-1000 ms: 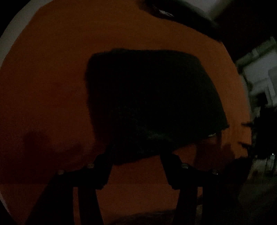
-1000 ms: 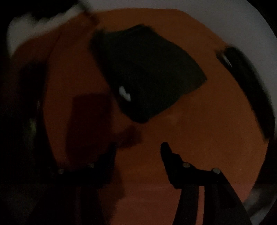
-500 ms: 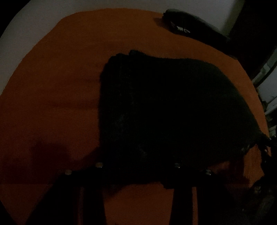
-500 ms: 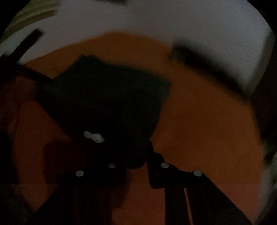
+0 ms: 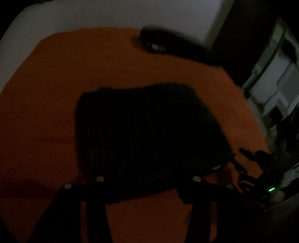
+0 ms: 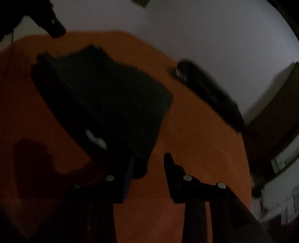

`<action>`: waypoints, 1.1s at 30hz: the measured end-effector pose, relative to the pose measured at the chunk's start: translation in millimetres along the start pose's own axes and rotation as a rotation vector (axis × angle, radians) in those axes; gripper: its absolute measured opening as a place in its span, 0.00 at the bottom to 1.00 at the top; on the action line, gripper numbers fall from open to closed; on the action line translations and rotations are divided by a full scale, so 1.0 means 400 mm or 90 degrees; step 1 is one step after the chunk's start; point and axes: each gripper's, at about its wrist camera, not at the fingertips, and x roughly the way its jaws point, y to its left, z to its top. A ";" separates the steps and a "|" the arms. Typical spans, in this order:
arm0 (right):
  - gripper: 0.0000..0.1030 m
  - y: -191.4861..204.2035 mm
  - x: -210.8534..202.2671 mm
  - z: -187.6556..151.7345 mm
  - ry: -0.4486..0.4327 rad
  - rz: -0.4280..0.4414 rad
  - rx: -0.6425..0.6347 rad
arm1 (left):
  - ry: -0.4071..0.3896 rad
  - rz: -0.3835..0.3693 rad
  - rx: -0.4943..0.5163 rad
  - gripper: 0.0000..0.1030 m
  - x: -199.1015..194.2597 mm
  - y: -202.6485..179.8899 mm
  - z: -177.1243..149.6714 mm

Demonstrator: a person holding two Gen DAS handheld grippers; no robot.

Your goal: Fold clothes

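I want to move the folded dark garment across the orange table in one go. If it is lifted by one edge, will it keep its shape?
Probably not. The dark garment looks like soft ribbed knit folded in layers, so it would likely sag and unfold. It looks bulky, so perhaps weighty for cloth. On the orange table it should slide rather than roll.

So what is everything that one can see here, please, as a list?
folded garment: one, black, middle of the orange surface
label: one, white, on the garment's near edge
orange surface: one, under the garment
long object: one, black, far edge of the surface; too dark to identify
wall: one, white, behind the surface
pale furniture: one, far right, blurred
left gripper: one, black, jaws just opened slightly, garment's near edge between them
right gripper: one, black, jaws just opened, garment corner between them
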 end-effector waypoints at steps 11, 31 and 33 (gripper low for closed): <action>0.51 -0.052 0.098 -0.026 0.021 0.042 0.167 | 0.036 0.004 -0.082 0.26 0.078 0.040 -0.055; 0.22 0.060 0.072 -0.052 0.004 -0.128 -0.088 | 0.033 -0.006 -0.095 0.25 0.039 0.061 -0.100; 0.17 0.045 0.083 -0.050 0.006 -0.112 -0.071 | 0.032 -0.003 -0.092 0.25 0.035 0.058 -0.103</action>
